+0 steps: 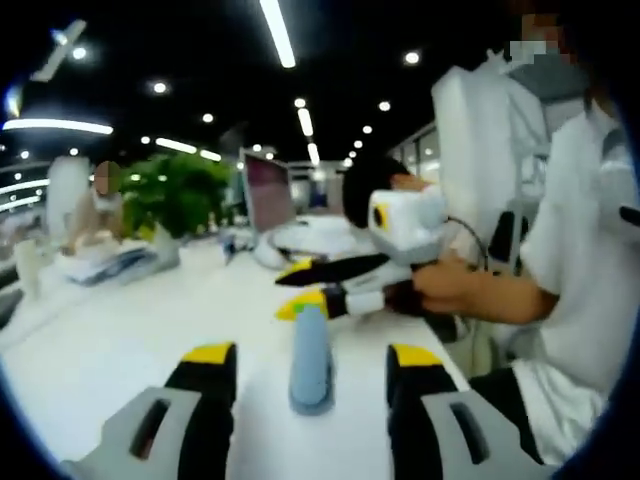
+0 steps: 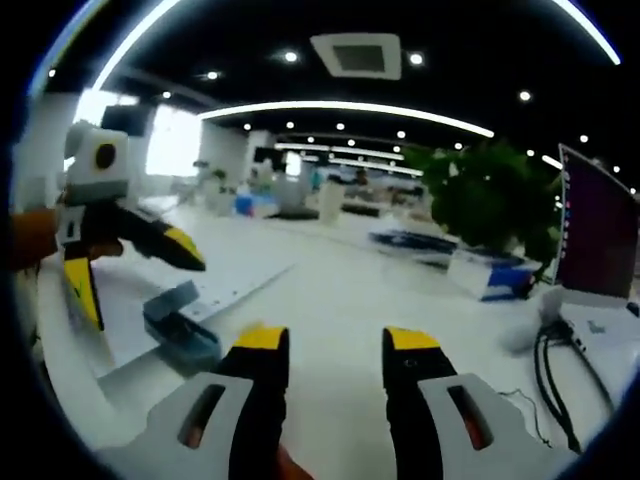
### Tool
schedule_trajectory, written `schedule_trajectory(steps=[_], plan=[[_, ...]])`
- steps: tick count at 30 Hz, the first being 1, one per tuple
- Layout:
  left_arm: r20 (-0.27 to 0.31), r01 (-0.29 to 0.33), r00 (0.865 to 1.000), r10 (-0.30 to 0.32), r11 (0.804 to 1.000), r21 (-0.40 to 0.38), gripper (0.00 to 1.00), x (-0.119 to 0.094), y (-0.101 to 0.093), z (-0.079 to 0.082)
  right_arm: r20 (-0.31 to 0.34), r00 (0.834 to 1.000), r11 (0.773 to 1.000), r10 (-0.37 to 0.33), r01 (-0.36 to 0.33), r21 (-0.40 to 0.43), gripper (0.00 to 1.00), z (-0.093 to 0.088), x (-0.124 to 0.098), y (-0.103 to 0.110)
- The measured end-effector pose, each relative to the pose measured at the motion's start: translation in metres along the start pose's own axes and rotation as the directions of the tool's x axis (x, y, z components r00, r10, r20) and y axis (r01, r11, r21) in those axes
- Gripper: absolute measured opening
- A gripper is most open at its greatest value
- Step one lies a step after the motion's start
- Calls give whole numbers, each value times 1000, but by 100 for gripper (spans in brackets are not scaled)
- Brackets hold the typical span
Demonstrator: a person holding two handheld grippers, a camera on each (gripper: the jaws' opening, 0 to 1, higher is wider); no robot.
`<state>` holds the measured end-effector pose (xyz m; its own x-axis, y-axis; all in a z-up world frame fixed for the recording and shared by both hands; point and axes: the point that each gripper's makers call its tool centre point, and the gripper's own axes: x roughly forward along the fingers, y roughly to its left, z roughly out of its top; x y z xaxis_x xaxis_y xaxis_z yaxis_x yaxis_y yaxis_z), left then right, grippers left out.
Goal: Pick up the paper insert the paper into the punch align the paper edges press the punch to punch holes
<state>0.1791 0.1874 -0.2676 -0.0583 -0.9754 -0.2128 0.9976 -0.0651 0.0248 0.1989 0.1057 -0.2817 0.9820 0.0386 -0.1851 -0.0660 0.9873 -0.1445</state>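
A: Item, punch [image 1: 311,360]: where is it lying?

B: On the counter [image 1: 120,340], straight ahead between the left gripper [image 1: 312,362] jaws, long axis running away from them. Paper [image 2: 215,290] is sitting in its mouth.

A: Jaws?

B: Left standing open, holding nothing. Right gripper [image 2: 325,345] open too, hanging off to the punch's side. Left looks nearer for pressing.

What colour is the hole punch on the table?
Light blue-grey punch; it shows best in the left gripper view.
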Motion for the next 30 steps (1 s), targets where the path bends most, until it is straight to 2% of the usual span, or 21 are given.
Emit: schedule_trajectory(steps=[3, 7, 10, 16, 21, 25, 30], plan=[[10, 9, 1000, -9, 1000, -12, 59, 14, 1, -1, 6, 1000, 1000, -5, 5, 11, 40, 0, -1, -1], [30, 16, 999, -14, 999, -45, 58, 16, -2, -6, 10, 1000, 1000, -6, 6, 25, 39, 0, -3, 0], [0, 10, 1000, -10, 1000, -26, 58, 16, -4, -15, 24, 1000, 1000, -9, 9, 29, 39, 2, -2, -4], [-15, 0, 1000, 0, 1000, -15, 56, 18, -3, -20, 30, 999, 1000, -21, 21, 18, 38, 3, -3, -5], [-16, -5, 1000, 4, 1000, -24, 50, 18, -2, -21, 26, 999, 1000, -21, 21, 18, 38, 2, -2, -7], [-7, -20, 1000, 19, 1000, -15, 42, 18, 2, -19, 27, 999, 1000, -25, 25, 17, 38, 2, -1, -8], [3, -32, 999, 32, 999, -2, 39, 18, 4, -18, 21, 1000, 1000, -17, 17, 6, 37, 2, 1, -7]])
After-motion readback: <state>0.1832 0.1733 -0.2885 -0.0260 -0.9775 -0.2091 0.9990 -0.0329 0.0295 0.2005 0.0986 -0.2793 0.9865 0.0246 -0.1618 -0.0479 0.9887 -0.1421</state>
